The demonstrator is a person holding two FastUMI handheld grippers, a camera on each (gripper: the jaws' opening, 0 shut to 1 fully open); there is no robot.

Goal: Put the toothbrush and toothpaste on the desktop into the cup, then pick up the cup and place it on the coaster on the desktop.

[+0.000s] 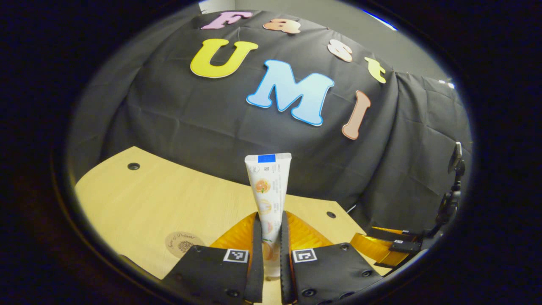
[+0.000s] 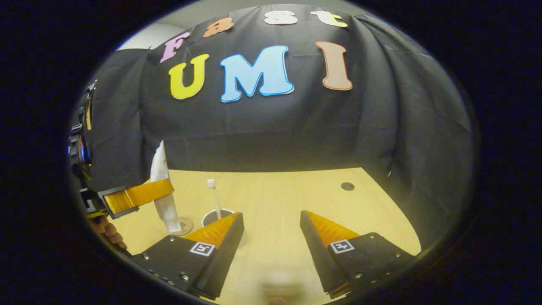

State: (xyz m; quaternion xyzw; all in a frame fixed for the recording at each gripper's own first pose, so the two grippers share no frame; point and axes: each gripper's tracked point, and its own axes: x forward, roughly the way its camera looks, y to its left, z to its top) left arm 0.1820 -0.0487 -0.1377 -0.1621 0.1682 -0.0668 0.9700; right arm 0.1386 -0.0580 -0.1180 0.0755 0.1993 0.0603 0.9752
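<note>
The left gripper (image 1: pixel 271 254) clamps the white toothpaste tube (image 1: pixel 268 190) upright, crimped end up, above the pale wooden desktop (image 1: pixel 169 199). The right gripper (image 2: pixel 271 237) hangs open near the dark cup (image 2: pixel 214 217), where the white toothbrush (image 2: pixel 214 197) stands bristles up.

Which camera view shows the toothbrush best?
The right gripper view: the toothbrush stands upright in the cup, bristles up, beside the held toothpaste tube. In the left gripper view I cannot make out the toothbrush.
</note>
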